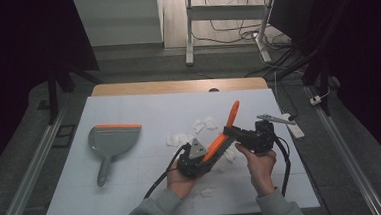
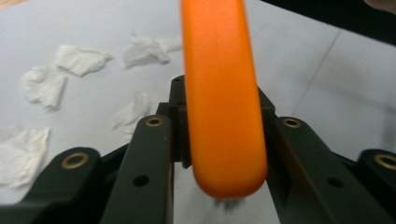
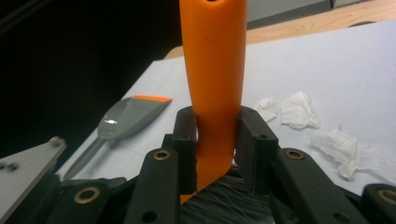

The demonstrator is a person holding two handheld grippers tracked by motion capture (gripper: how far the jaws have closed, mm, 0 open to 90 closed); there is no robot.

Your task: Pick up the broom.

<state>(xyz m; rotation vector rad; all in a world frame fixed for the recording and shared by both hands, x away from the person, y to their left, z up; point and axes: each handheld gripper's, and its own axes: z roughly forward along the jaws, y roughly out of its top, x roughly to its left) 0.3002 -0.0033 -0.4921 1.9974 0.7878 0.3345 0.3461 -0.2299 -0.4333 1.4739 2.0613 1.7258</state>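
An orange brush (image 1: 232,116) with dark bristles is held above the white table sheet (image 1: 143,110) between both grippers, its handle tip pointing up and away. My left gripper (image 1: 213,154) is shut on the bristle-head end; in the left gripper view the rounded orange end (image 2: 224,140) sits squeezed between the jaws of the left gripper (image 2: 222,100). My right gripper (image 1: 229,131) is shut on the handle, and its pads (image 3: 187,135) press the orange shaft (image 3: 215,70) just above the bristles (image 3: 219,200). A grey dustpan (image 1: 111,141) with an orange lip lies at the left of the sheet.
Several crumpled white paper scraps (image 1: 203,124) lie on the sheet around and under the brush, also as scraps (image 2: 44,84) and scraps (image 3: 299,109). A white power strip (image 1: 295,127) rests at the table's right edge. The dustpan (image 3: 128,116) lies flat.
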